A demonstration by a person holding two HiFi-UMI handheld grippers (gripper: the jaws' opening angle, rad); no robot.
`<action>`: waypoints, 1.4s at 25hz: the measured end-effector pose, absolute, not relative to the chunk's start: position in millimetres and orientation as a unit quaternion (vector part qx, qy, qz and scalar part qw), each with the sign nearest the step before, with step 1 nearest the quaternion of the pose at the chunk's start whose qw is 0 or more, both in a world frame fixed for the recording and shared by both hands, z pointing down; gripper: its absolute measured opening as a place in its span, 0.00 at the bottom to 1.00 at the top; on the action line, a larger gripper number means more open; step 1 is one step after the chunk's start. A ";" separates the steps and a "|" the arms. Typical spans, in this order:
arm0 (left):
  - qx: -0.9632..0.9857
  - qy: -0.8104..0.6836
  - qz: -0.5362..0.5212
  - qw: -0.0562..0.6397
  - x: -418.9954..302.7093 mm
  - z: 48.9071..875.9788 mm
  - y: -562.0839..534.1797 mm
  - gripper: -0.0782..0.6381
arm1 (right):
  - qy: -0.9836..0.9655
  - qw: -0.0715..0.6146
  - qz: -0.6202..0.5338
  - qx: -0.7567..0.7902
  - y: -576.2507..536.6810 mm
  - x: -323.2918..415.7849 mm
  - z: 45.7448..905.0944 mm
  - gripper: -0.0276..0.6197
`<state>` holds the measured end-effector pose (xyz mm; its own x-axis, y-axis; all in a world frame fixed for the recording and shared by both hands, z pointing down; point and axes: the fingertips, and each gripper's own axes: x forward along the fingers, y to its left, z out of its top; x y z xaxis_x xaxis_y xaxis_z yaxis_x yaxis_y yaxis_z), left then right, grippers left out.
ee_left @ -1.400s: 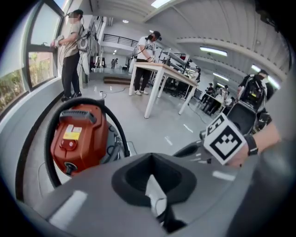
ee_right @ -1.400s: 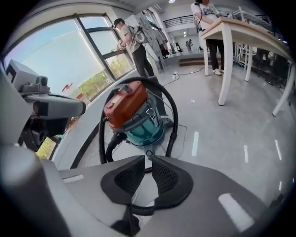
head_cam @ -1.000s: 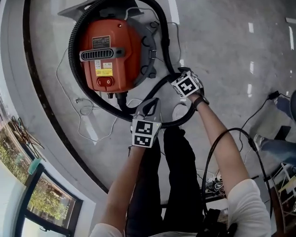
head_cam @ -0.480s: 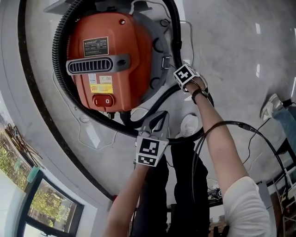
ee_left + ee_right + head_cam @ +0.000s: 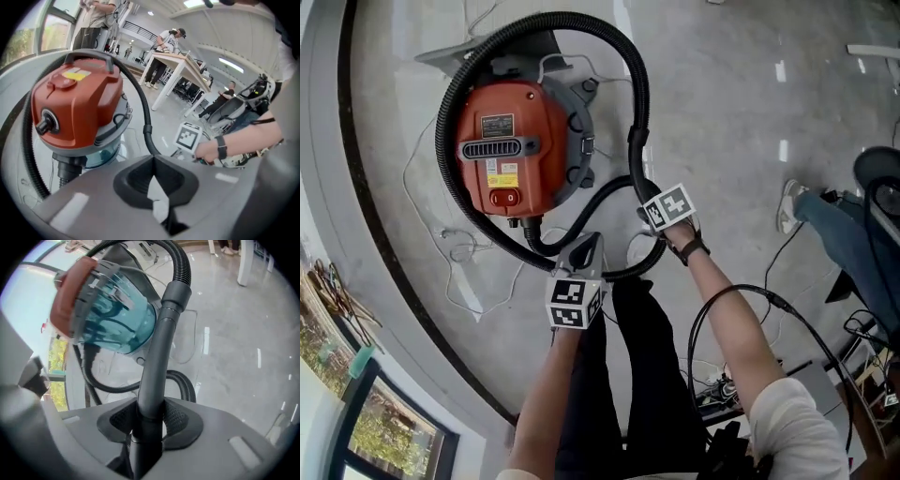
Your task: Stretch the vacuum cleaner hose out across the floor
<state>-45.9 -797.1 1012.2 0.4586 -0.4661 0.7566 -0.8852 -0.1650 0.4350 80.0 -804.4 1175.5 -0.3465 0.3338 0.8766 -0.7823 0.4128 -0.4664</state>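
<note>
An orange vacuum cleaner point(image 5: 511, 150) stands on the grey floor, and its black ribbed hose point(image 5: 581, 23) loops around it. The hose ends in a dark grey rigid tube point(image 5: 157, 357). My right gripper point(image 5: 643, 192) sits to the right of the vacuum; its jaws have just been closing, and the pads now press on that tube point(image 5: 636, 155). My left gripper point(image 5: 586, 248) hangs below the vacuum, shut with nothing in it point(image 5: 153, 180), just above a lower bend of the hose. The vacuum's blue-green tank point(image 5: 117, 319) shows in the right gripper view.
A thin white power cord point(image 5: 455, 244) trails on the floor left of the vacuum. A dark curved strip point(image 5: 389, 211) crosses the floor. A black cable point(image 5: 741, 295) loops by my right arm. A person's shoe point(image 5: 789, 202) is at the right. A table point(image 5: 180, 65) and people stand farther off.
The right gripper has moved down and left along the hose end and closed on the rigid tube. The vacuum looks smaller as the head view pulled back. The left gripper stays shut.
</note>
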 end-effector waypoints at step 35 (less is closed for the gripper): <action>0.767 -0.074 -0.163 0.617 -41.7 522.9 -707.2 0.27 | -0.729 0.570 0.317 0.207 -423.6 -2.6 622.5 0.27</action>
<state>-41.7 -707.2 522.9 0.9361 -0.3147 -0.1573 0.0863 -0.2281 0.9698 -2.6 -423.6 622.5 -0.2643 0.0595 0.9626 -0.6637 0.7130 -0.2263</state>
